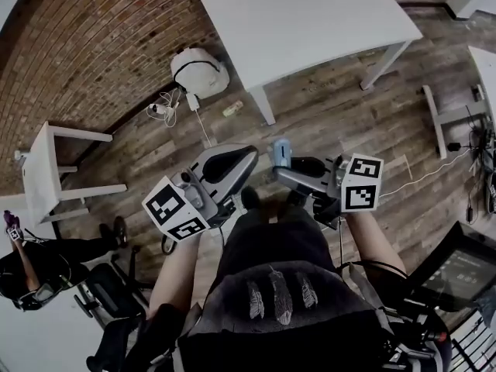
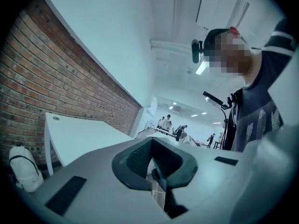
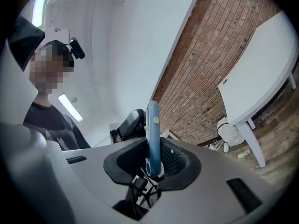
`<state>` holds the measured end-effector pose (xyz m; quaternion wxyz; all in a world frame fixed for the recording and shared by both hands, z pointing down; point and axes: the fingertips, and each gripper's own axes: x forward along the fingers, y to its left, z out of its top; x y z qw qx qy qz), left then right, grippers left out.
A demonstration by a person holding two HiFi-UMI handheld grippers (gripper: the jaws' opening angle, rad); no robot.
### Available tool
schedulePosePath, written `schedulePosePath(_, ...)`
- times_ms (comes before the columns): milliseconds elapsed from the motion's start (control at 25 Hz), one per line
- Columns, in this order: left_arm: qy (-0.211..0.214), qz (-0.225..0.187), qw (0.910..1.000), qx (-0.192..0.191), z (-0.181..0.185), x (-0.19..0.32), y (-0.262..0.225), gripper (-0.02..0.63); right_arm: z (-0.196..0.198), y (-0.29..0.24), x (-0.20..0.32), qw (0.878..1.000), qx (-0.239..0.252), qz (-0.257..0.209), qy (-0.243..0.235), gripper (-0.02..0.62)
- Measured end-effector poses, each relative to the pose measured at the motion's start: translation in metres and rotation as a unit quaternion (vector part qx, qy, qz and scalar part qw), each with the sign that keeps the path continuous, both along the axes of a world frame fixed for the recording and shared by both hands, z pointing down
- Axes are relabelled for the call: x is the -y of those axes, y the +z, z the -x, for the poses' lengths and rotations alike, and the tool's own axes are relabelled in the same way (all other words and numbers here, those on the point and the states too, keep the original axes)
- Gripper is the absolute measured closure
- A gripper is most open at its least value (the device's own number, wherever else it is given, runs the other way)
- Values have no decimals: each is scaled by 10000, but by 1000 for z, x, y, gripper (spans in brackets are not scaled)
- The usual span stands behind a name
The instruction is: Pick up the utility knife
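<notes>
R gripper [image 3: 152,161] fingers clamped on the blue utility knife [image 3: 152,129], which I've got standing upright at centre frame. L gripper [image 2: 156,166] fingers closed together, nothing between 'em.

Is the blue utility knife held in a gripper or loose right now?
Held. The right gripper is shut on the utility knife, which stands up between its jaws.

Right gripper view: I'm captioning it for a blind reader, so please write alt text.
The right claw grips a blue utility knife, which runs vertically up the frame's centre. Behind are a brick wall and a white table; the person is at the left.
</notes>
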<state>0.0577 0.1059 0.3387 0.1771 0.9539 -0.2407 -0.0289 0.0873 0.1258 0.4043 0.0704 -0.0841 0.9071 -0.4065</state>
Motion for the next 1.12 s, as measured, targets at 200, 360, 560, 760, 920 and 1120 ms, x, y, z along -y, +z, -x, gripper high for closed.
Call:
schedulePosePath(200,-270,-52,9993,236,24,-4,6,611,-17,-2,8,9994,-178,0,307,509)
schedulePosePath(360,-676,-279,9967,362,73,4,-1,611,-17,-6,13,9979,-365,66,527,509)
schedulePosePath(560,-1983,-328,9791,315,199,15,-3,612,27,-3,6,9962,-816,147,283,509)
schedulePosePath(760,-3058,-88,9521,21,317,-16,31,614,94,6,-3,9924,-1214,102,-144,509)
schedulePosePath(920,-3245,236,9456,-22,334,-34,48,612,120,-2,-6,9887,-1447,90,-388,509)
schedulePosePath(1120,-3065,367,9512,22,316,-32,54,614,126,-4,-8,9883,-1456,138,-442,509)
